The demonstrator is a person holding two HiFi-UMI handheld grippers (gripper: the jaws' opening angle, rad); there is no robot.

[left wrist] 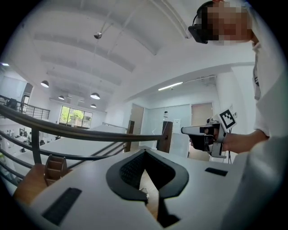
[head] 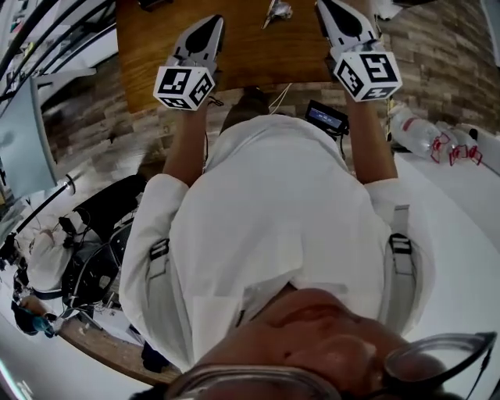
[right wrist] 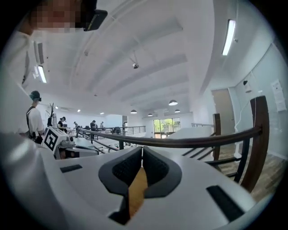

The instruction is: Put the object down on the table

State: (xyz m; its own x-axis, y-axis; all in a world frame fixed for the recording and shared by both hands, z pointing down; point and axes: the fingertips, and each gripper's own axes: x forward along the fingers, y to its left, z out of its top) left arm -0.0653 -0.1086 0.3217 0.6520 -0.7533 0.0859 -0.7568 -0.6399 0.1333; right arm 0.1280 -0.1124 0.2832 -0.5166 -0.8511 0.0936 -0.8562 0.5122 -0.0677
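Observation:
Both grippers are held up side by side over the brown wooden table (head: 258, 55) at the top of the head view. My left gripper (head: 209, 22) has its dark pads meeting at the tip (left wrist: 145, 152), and I see nothing gripped between them. My right gripper (head: 330, 6) is shut too, its pads (right wrist: 142, 149) pressed together with nothing in them. A small shiny metal object (head: 277, 9) lies on the table between the two gripper tips, apart from both. Each gripper view shows the other gripper beside it, level with it.
A clear plastic bottle (head: 418, 133) lies on the white surface at the right. A small black device (head: 326, 117) hangs near the person's waist. A curved dark chair back (right wrist: 252, 134) rises close in front of the grippers. Several people stand far off.

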